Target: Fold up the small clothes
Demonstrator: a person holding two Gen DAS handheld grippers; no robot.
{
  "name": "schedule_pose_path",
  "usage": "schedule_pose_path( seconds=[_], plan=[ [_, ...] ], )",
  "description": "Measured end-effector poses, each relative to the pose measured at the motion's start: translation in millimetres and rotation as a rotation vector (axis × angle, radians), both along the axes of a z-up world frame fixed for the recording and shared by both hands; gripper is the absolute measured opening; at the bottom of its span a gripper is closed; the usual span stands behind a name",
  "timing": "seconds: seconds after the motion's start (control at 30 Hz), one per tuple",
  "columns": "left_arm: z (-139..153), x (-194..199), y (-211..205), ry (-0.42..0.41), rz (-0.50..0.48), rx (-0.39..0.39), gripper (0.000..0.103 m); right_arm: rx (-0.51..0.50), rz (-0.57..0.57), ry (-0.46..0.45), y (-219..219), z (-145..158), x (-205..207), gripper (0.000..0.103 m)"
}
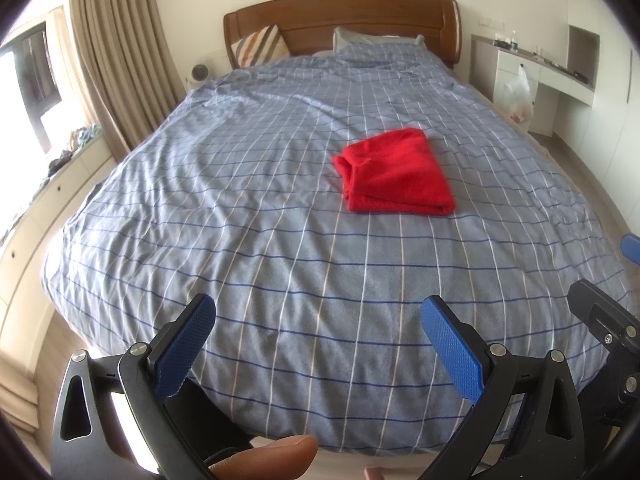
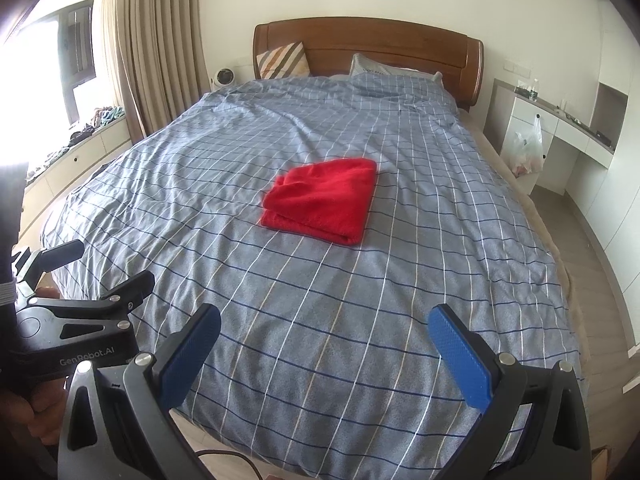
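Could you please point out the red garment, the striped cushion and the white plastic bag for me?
red garment (image 2: 326, 200): right wrist view, middle of its folded top.
striped cushion (image 2: 285, 60): right wrist view, centre of its face.
white plastic bag (image 1: 518, 94): left wrist view, bag's body.

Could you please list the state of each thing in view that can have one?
red cloth: folded, lying flat on the bed, untouched.
left tool: open, empty, held over the foot of the bed.
right tool: open, empty, held short of the cloth.
duvet: spread over the bed, slightly wrinkled.
curtain: drawn aside, bunched.
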State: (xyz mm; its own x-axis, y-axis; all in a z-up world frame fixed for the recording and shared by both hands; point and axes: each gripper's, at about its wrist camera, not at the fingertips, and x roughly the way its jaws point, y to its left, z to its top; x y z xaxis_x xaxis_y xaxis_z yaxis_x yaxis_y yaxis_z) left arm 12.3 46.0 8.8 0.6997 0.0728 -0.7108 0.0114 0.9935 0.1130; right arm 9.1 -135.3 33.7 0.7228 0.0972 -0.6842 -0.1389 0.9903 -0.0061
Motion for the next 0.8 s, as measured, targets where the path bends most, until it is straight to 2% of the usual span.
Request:
schedule_pose_path(
  seconds=[0.8],
  plan=[
    [1.9, 0.3, 0.8, 0.007, 0.001, -0.002, 0.103, -0.01, -0.004, 0.003, 1.3, 6.9, -1.9, 0.102]
  ],
)
